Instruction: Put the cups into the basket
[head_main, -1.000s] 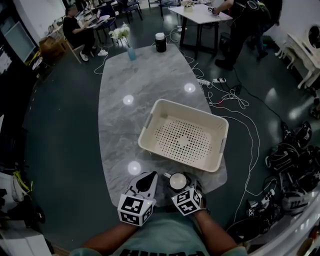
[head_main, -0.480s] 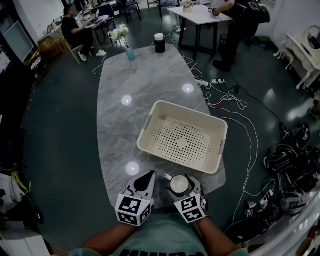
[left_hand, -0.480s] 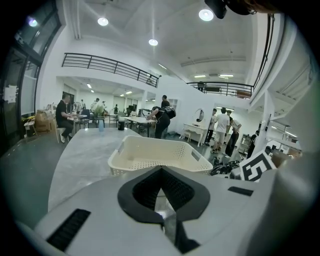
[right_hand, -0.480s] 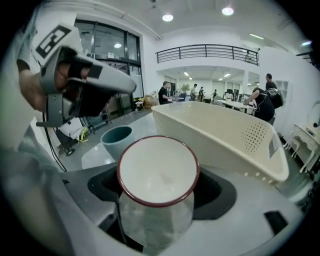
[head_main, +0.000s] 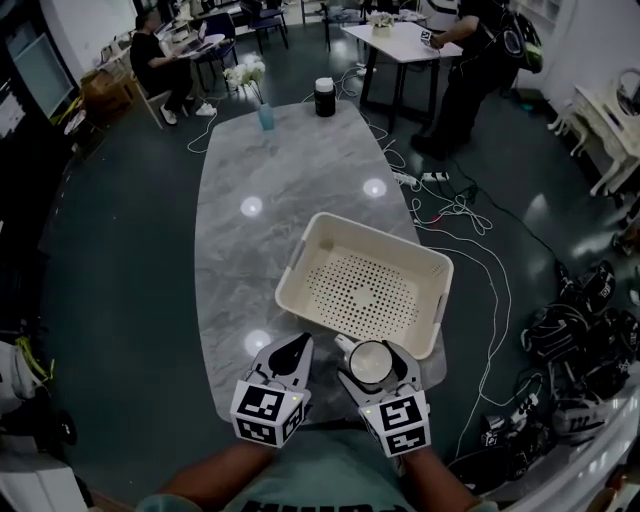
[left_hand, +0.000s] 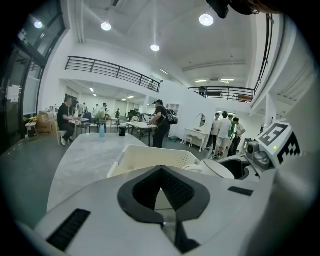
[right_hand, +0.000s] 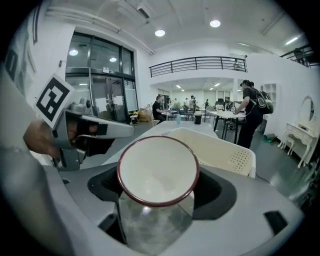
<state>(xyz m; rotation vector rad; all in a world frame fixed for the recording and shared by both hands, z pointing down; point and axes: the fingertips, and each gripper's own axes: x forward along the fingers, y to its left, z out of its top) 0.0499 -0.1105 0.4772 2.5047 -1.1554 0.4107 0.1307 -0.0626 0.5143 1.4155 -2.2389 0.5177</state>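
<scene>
**White round cup with dark red rim (right_hand: 157, 167), near edge of grey marble table (head_main: 270, 180), just short of cream perforated plastic basket (head_main: 300, 262).**
Right gripper (head_main: 372, 365) clamps its sides. Probably light, rigid, slick, chippable: grip mid-wall. Left gripper (head_main: 292, 350) closed, empty.

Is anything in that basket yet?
Empty. The basket shows only its bare perforated floor; the cup sits outside it, held in the right claw.

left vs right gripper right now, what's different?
Left gripper: jaws together, nothing between them. Right gripper: jaws shut on a white cup with a dark rim. The left comes to a point; the right spreads round the cup. Both sit just short of the basket.
</scene>
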